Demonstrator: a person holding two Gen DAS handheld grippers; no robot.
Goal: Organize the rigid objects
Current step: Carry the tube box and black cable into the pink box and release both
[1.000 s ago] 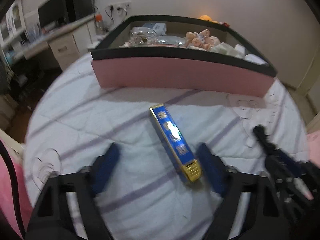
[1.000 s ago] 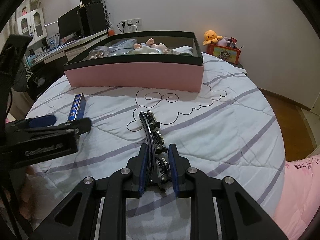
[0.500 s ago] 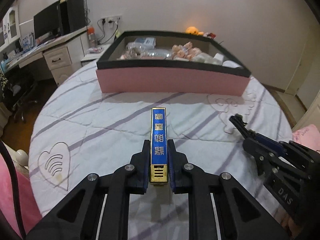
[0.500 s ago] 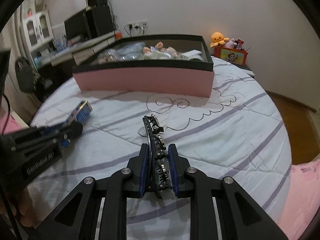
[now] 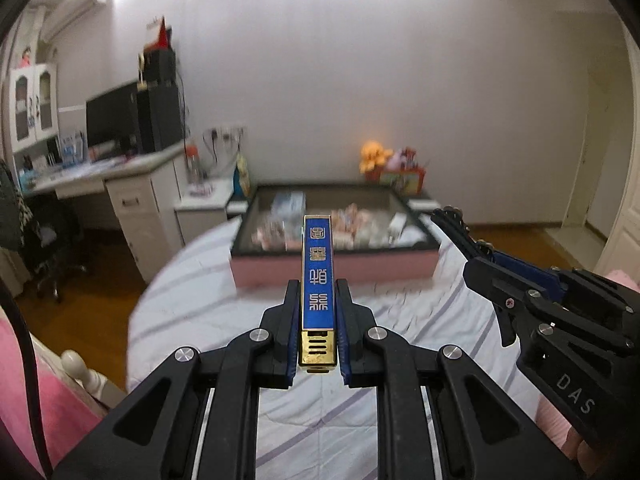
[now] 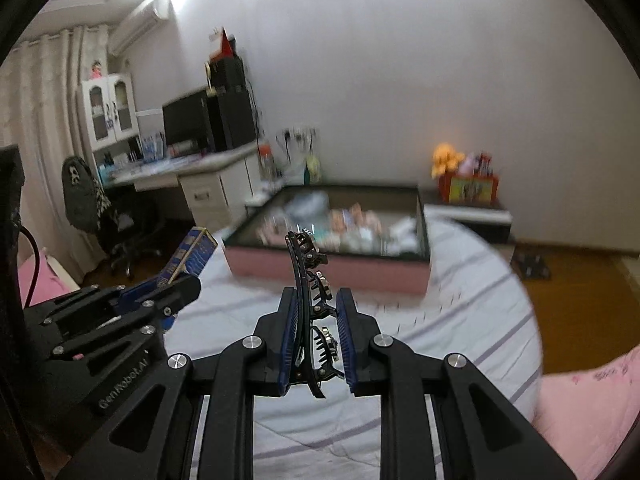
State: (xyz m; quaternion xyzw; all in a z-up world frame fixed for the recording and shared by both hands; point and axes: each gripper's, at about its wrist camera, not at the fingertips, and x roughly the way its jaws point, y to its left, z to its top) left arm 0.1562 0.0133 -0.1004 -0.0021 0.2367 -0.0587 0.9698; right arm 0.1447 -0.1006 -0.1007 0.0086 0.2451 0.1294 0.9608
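L gripper (image 5: 318,312) clamped on blue/gold box (image 5: 317,276), R gripper (image 6: 316,320) clamped on black hair clip (image 6: 310,280); both above bed (image 6: 460,312), pink tray (image 5: 336,268) ahead.

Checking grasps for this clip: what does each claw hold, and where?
Left claw: long blue-and-gold box, near its gold end. Right claw: black toothed hair clip, lower half.

the open box (image 5: 336,268) sits on the bed (image 5: 208,312), desk (image 5: 100,172) at its left, nightstand (image 6: 468,216) behind

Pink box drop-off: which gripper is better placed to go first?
Marginal; I'd say left. The left gripper, shut on the blue bar, points straight at the pink box. The right gripper, shut on the hair clip, looks equally clear.
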